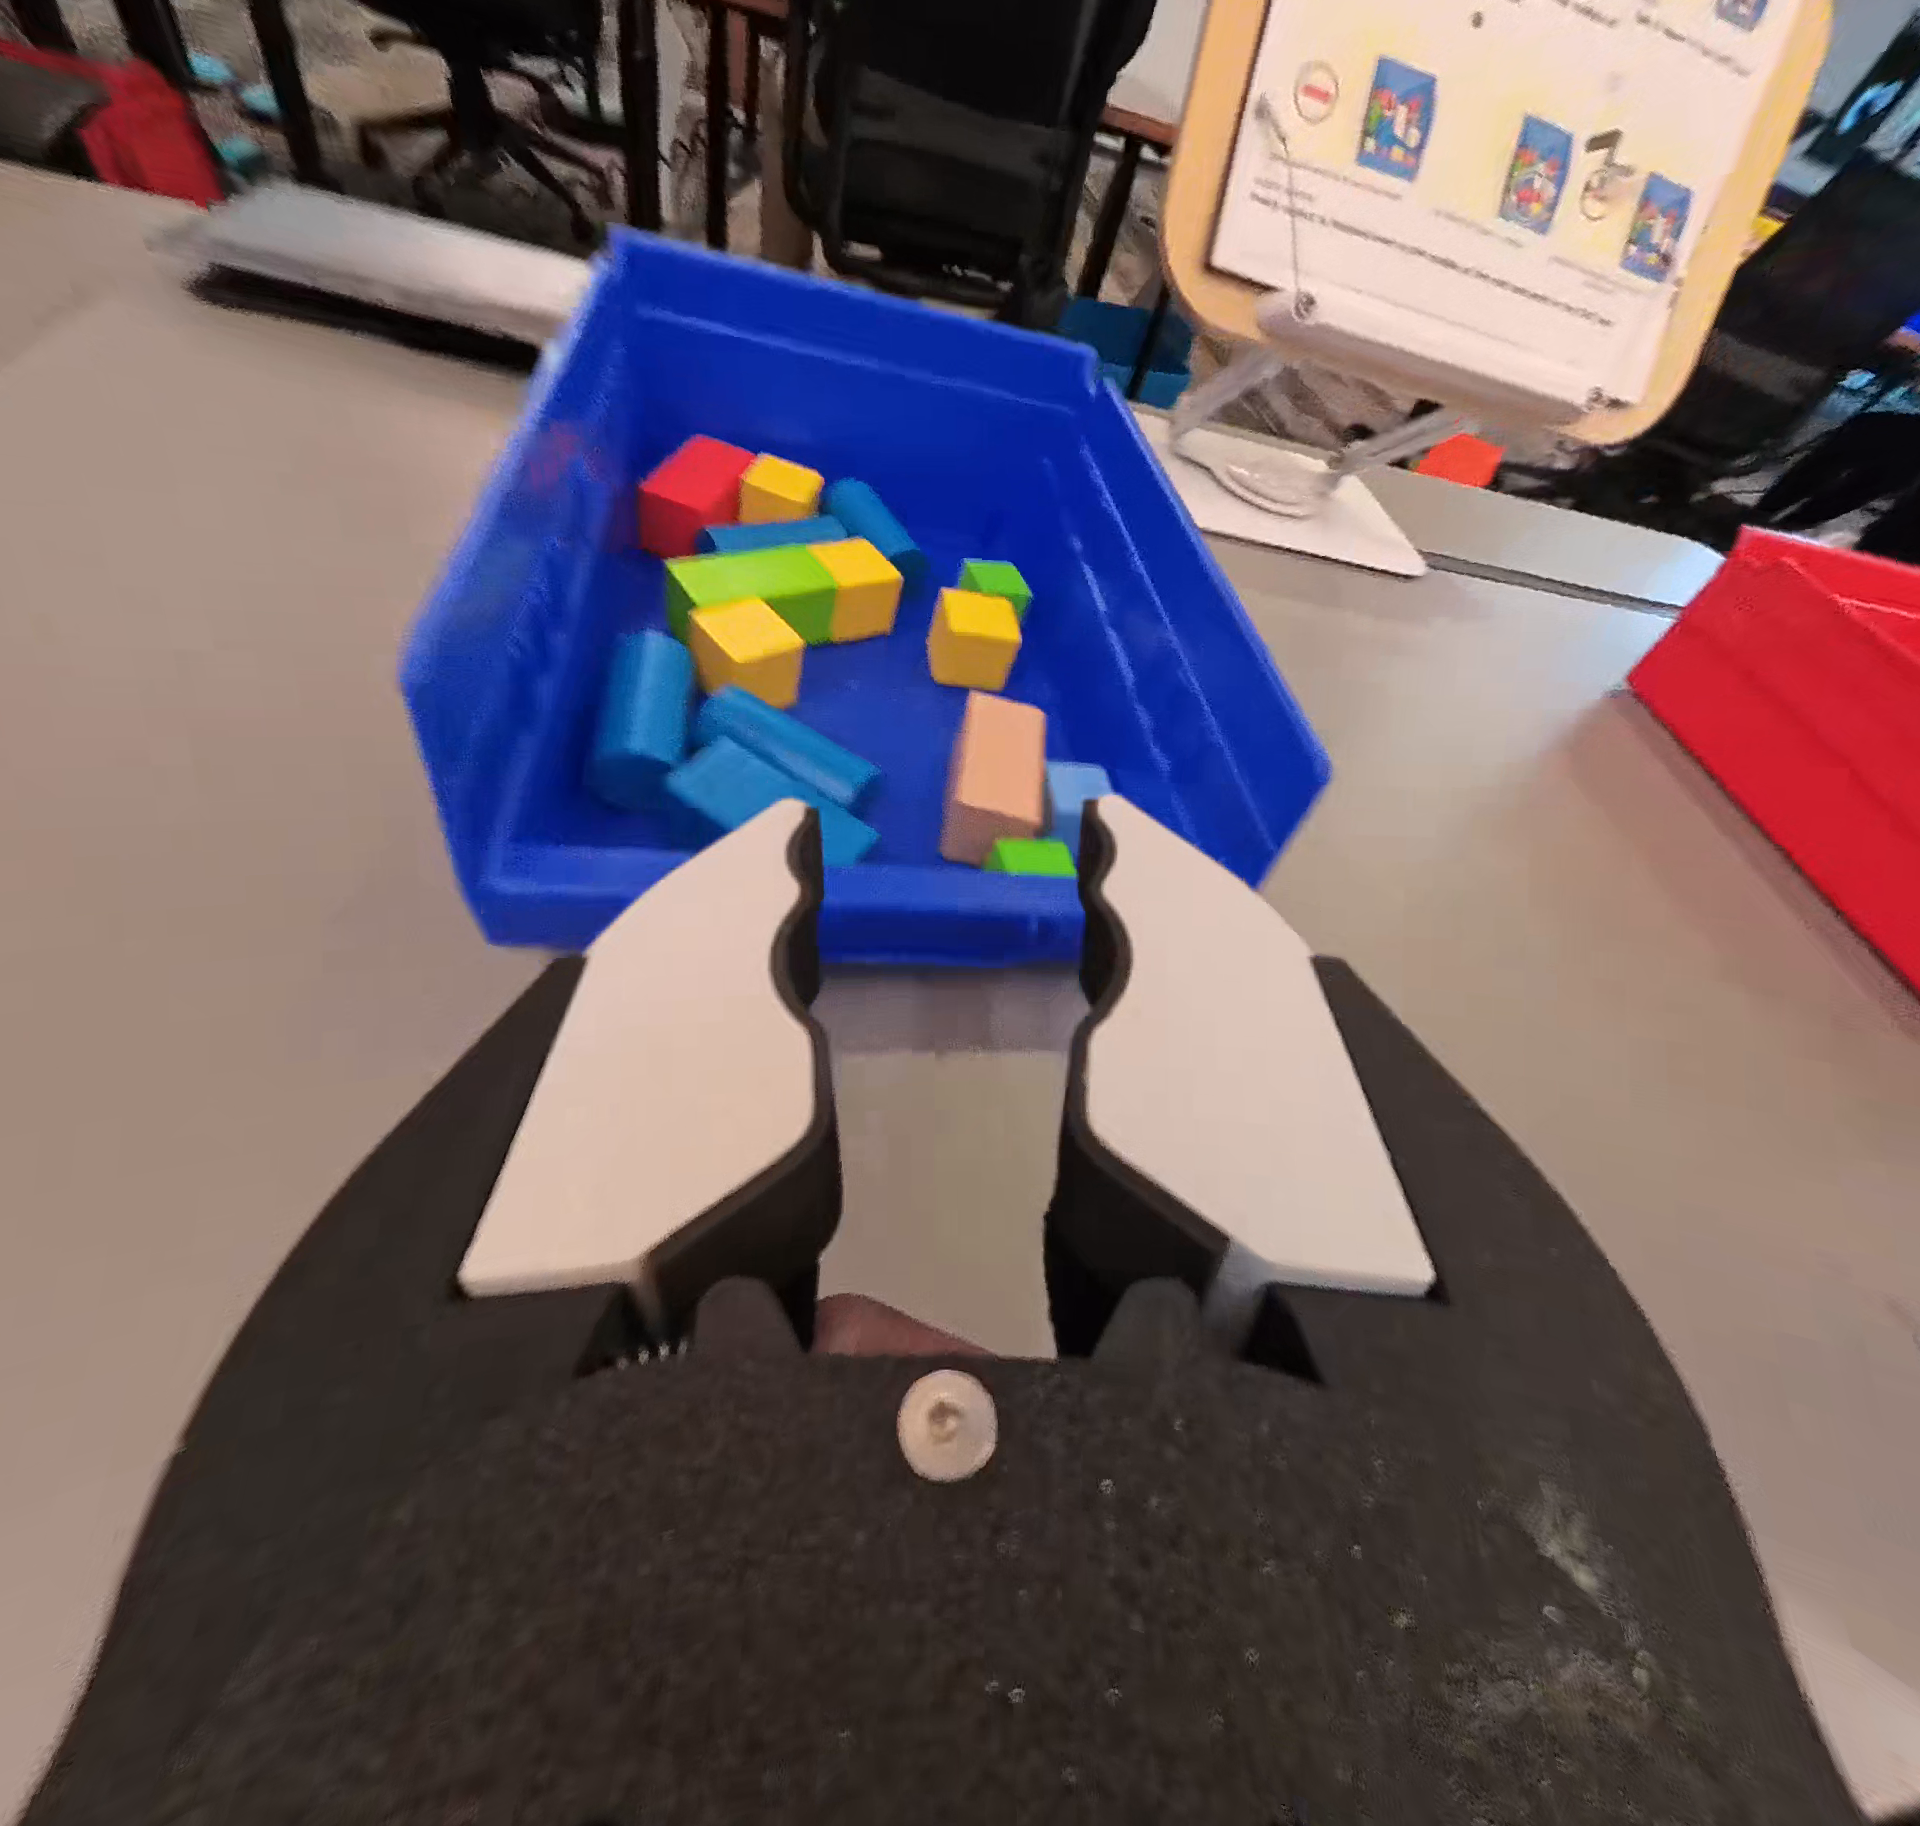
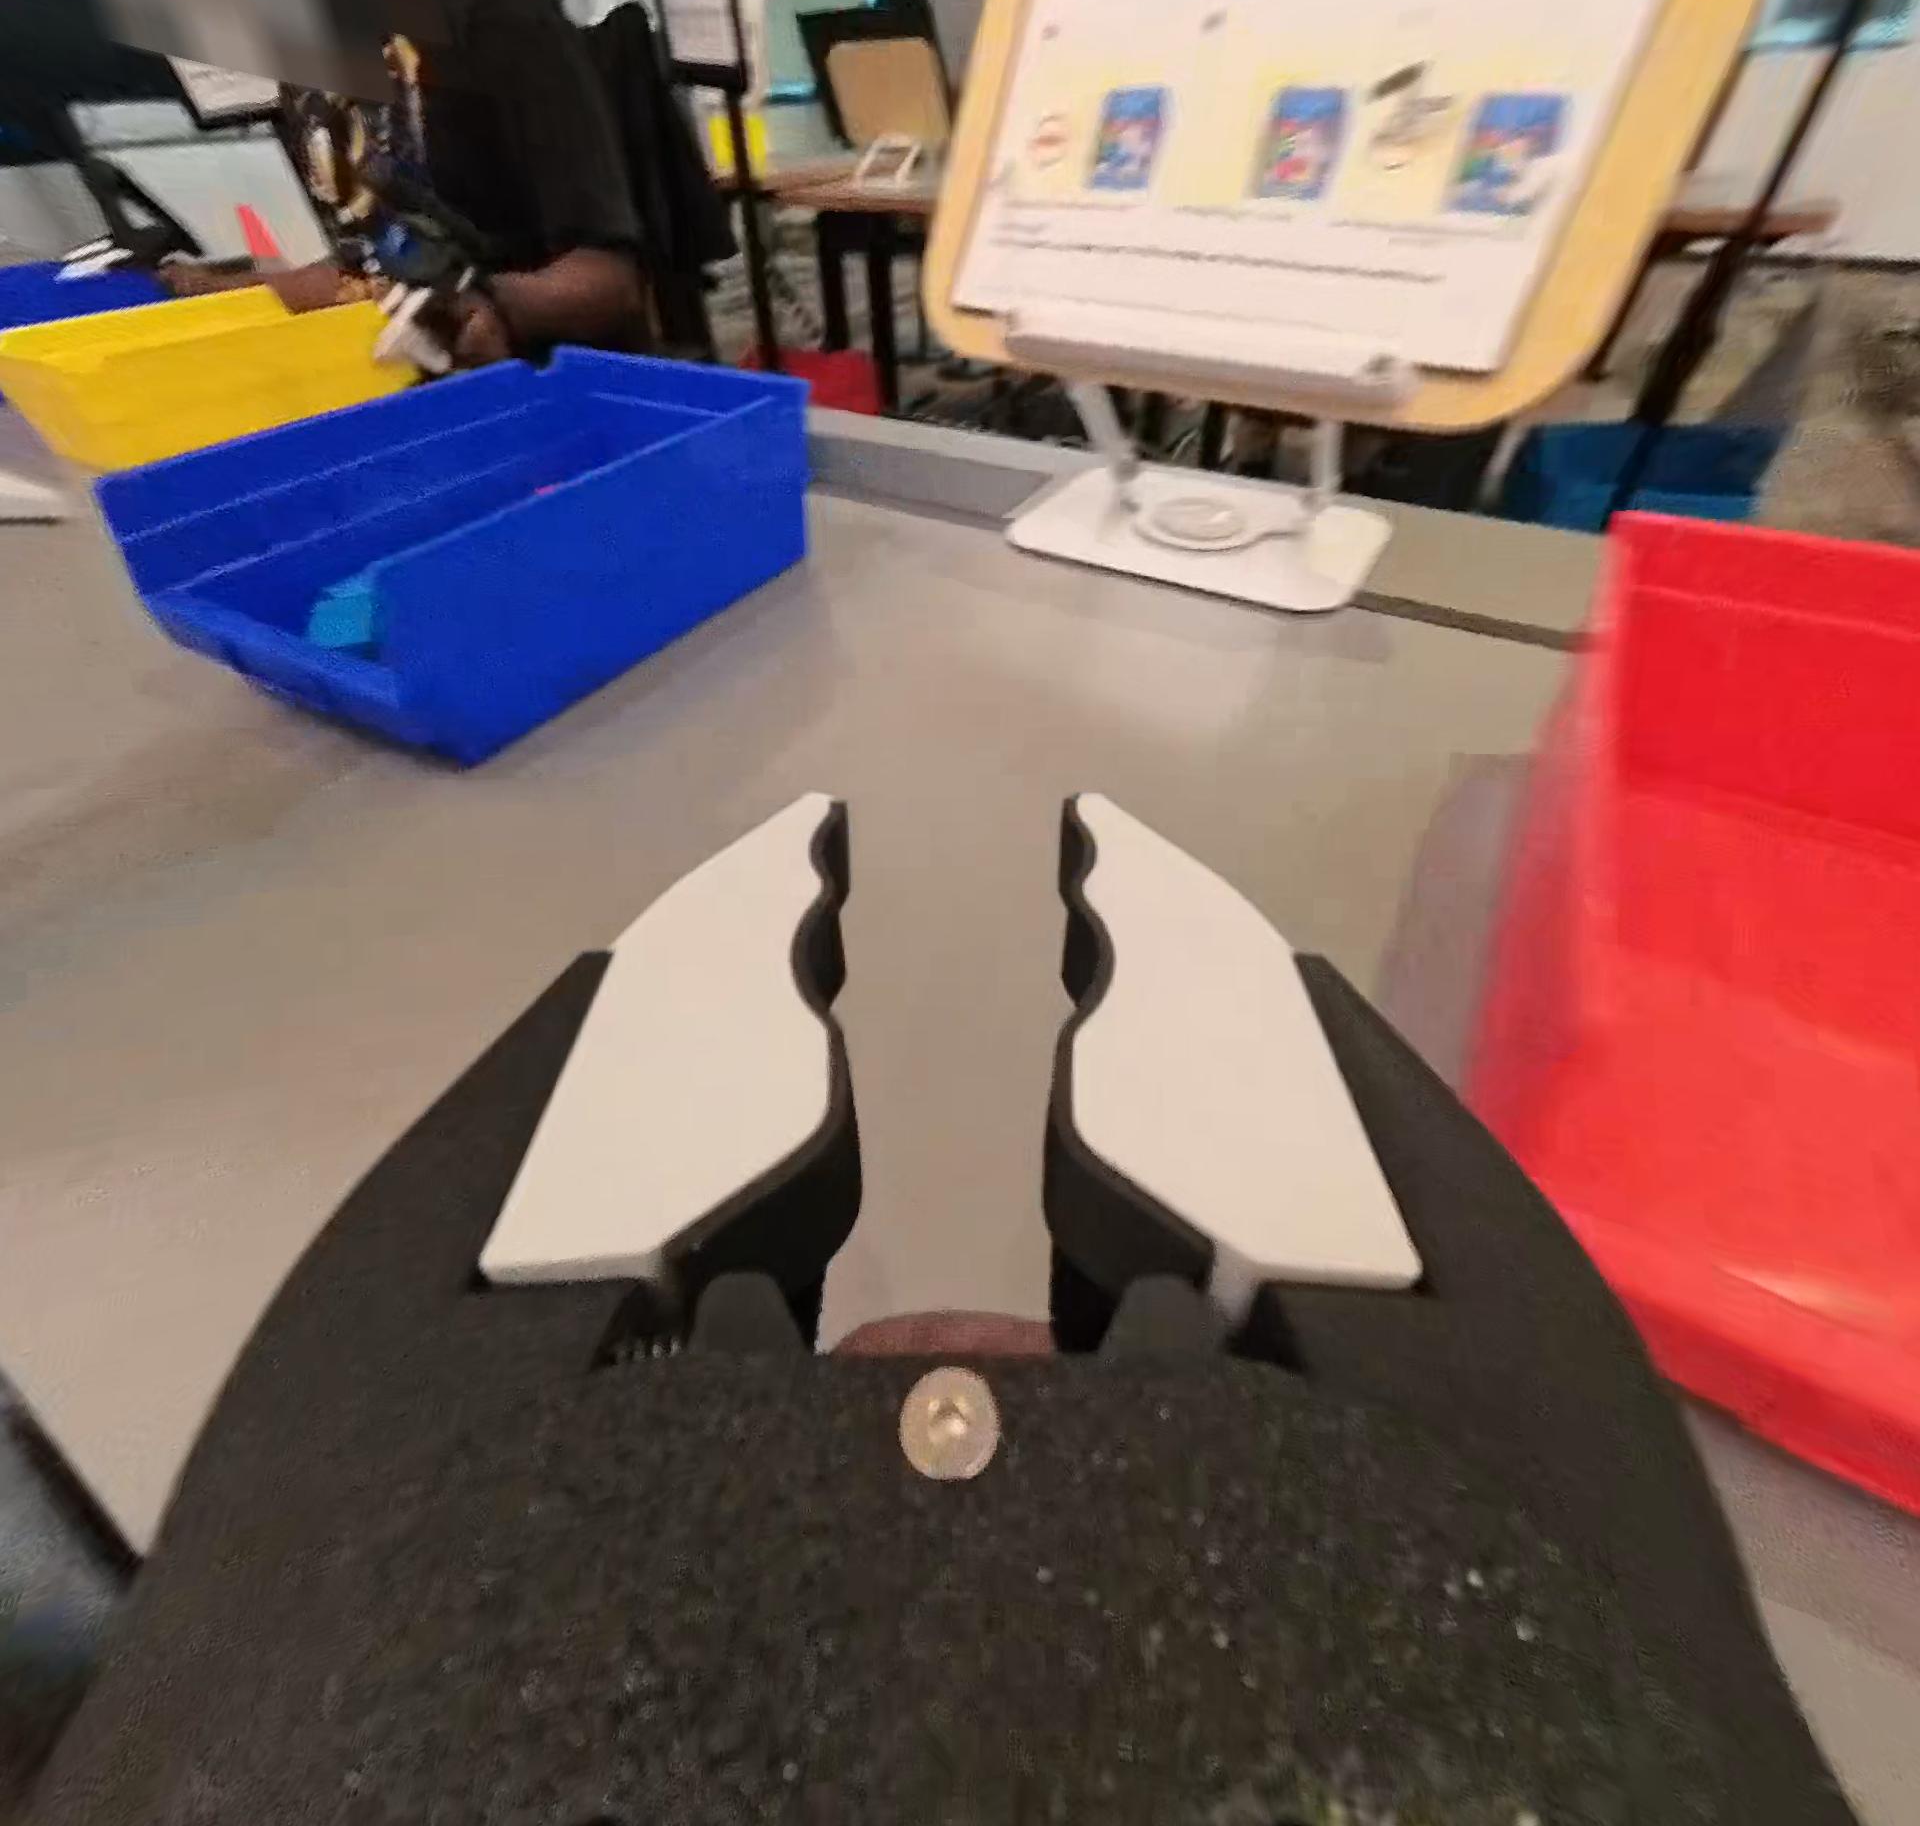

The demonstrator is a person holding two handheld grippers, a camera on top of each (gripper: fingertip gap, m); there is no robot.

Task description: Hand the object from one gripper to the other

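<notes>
Both the left gripper (image 1: 945, 831) and right gripper (image 2: 954, 820) gape empty, and among the crowded blocks (image 1: 790, 623) in the blue bin (image 1: 1195, 633) a pinch might nudge neighbours or catch two.

Red bin (image 2: 1714, 945), yellow bin (image 2: 187, 374), instruction board (image 2: 1299, 145) on stand

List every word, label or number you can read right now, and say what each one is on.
Instruction sheet on the tan stand: printed lines beside small pictures, all too blurred to read.
Blue bin, left wall: a faint reddish mark, too blurred to read.
Blocks, red bin, left gripper, right gripper: no writing visible.
Nothing here is legible enough to quote.
</notes>
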